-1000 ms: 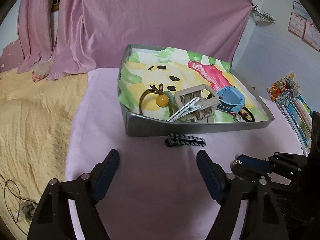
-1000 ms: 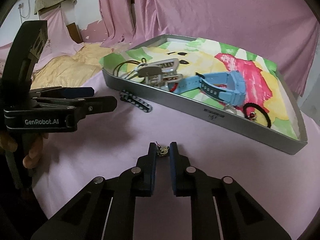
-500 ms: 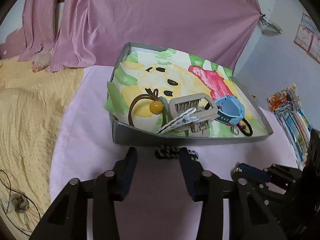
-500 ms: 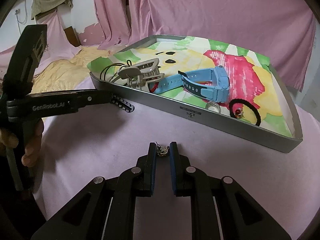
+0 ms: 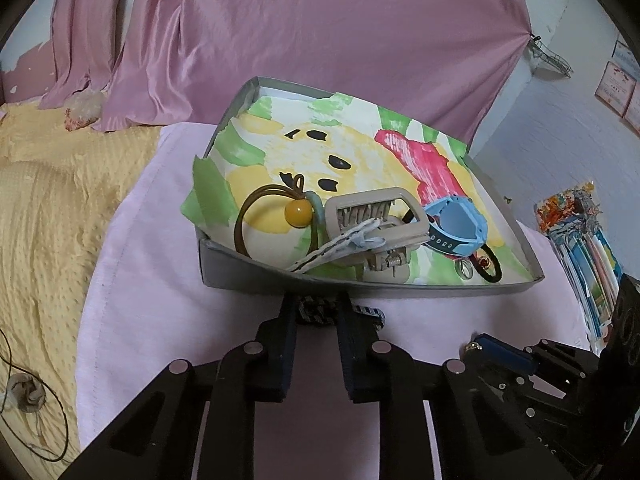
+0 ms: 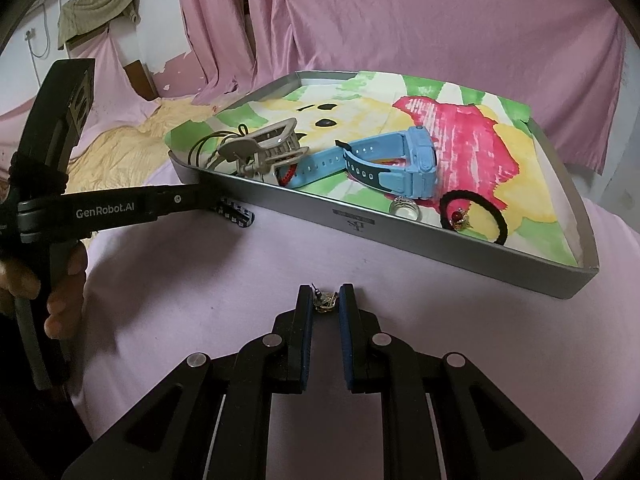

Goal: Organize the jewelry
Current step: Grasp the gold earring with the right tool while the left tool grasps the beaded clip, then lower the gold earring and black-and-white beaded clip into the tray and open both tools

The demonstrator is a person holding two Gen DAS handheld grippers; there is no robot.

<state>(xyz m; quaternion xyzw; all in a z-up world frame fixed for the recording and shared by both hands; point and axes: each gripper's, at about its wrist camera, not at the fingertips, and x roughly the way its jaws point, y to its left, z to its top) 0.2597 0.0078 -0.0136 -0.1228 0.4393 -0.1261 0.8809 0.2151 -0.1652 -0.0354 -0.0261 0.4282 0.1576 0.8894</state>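
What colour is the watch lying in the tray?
Light blue with dark blue on the strap; the watch shows best in the right wrist view.

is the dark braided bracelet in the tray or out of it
Out. The braided bracelet lies on the pink cloth just outside the tray wall, between the left tongs, which have closed around it.

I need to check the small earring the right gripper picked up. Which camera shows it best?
The right wrist view: the small gold earring sits close and central, pinched between the right gripper fingertips. In the left wrist view only a tiny gold speck shows at that gripper's tip, low at right.
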